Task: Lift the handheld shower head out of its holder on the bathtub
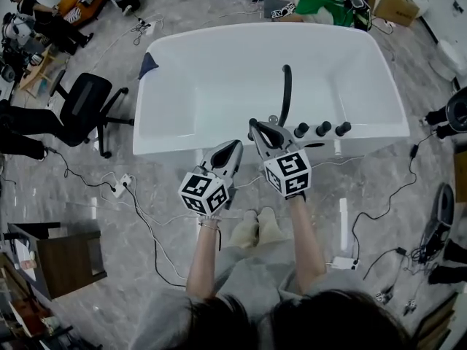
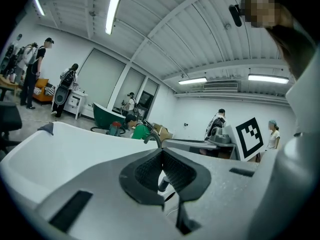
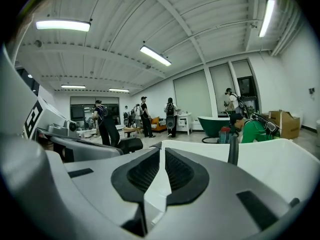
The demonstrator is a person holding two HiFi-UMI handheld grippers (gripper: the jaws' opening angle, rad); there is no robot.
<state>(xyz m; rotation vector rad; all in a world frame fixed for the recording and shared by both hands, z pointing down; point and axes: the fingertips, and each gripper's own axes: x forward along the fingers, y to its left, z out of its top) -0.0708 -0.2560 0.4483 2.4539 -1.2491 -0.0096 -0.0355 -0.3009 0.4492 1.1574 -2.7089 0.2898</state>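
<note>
I'm holding the left gripper [image 1: 235, 146] and right gripper [image 1: 253, 123] near the rim of the bathtub [image 1: 175, 143], jaws closed and empty, lining up for the shower head [image 1: 286, 93].

tub [image 1: 219, 86]: glossy white, smooth | shower head [image 1: 286, 93]: matt black | floor [image 1: 394, 188]: polished grey stone look | my left tool [image 1: 234, 146] and right tool [image 1: 253, 124]: matt grey plastic, black ribbed pads [image 2: 149, 171]
</note>
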